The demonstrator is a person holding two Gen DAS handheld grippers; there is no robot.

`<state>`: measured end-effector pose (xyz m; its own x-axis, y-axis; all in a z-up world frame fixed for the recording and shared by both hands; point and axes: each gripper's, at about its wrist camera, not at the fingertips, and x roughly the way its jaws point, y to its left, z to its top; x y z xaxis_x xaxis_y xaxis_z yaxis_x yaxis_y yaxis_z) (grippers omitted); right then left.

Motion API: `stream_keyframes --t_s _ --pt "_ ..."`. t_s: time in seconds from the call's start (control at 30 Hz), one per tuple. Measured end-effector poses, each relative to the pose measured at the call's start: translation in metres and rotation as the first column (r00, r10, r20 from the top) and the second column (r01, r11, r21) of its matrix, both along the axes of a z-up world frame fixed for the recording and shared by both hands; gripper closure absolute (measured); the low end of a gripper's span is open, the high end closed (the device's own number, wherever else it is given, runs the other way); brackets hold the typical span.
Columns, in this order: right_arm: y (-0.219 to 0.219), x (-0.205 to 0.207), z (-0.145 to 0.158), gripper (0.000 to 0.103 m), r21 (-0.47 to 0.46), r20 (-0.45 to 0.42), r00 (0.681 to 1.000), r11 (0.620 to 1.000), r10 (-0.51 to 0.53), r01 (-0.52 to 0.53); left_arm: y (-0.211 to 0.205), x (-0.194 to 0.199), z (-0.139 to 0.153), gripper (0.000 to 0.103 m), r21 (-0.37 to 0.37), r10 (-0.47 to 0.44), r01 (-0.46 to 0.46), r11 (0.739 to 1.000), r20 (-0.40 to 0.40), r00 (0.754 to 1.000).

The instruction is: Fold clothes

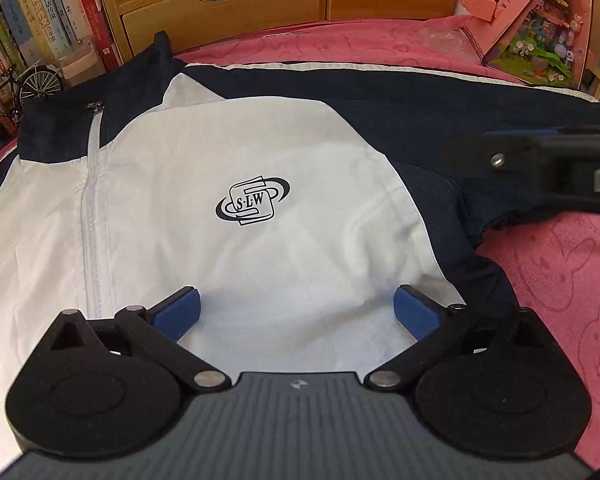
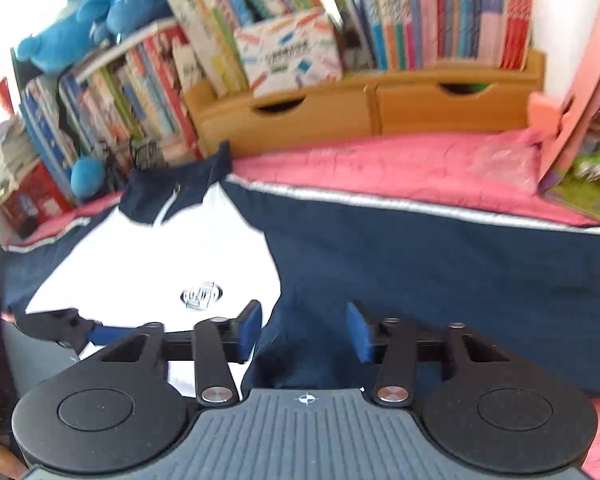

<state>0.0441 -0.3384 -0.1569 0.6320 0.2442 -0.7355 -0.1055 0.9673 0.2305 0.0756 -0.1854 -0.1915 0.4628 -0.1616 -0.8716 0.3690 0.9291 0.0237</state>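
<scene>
Left gripper (image 1: 296, 306): jaws parted wide, blue padded fingertips (image 1: 178, 312) gripping nothing, poised above the smooth white front panel of the jacket (image 1: 260, 160). Right gripper (image 2: 304, 330): jaws likewise spread and empty, over the navy sleeve beside the white panel. Jacket: thin woven fabric, white body with navy collar and sleeves, white zip (image 1: 92, 208), printed oval "S·L·W" emblem (image 1: 252, 200); lies flat, front up, on a pink textured blanket (image 1: 560, 280). Behind: wooden drawer unit (image 1: 284, 4), rows of upright books (image 2: 420, 12), blue plush toy (image 2: 88, 4).
</scene>
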Motion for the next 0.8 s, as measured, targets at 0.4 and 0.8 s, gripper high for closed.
stream_keyframes --t_s 0.4,0.8 --pt "-0.086 0.087 -0.009 0.059 -0.312 0.054 0.917 0.865 -0.396 0.392 0.008 -0.025 0.003 0.0 0.002 -0.07 0.07 0.998 0.015 0.997" --pt "0.051 0.14 -0.026 0.0 -0.237 -0.032 0.975 0.946 0.222 -0.223 0.014 -0.027 0.005 0.0 -0.027 -0.103 0.104 0.994 0.047 0.994"
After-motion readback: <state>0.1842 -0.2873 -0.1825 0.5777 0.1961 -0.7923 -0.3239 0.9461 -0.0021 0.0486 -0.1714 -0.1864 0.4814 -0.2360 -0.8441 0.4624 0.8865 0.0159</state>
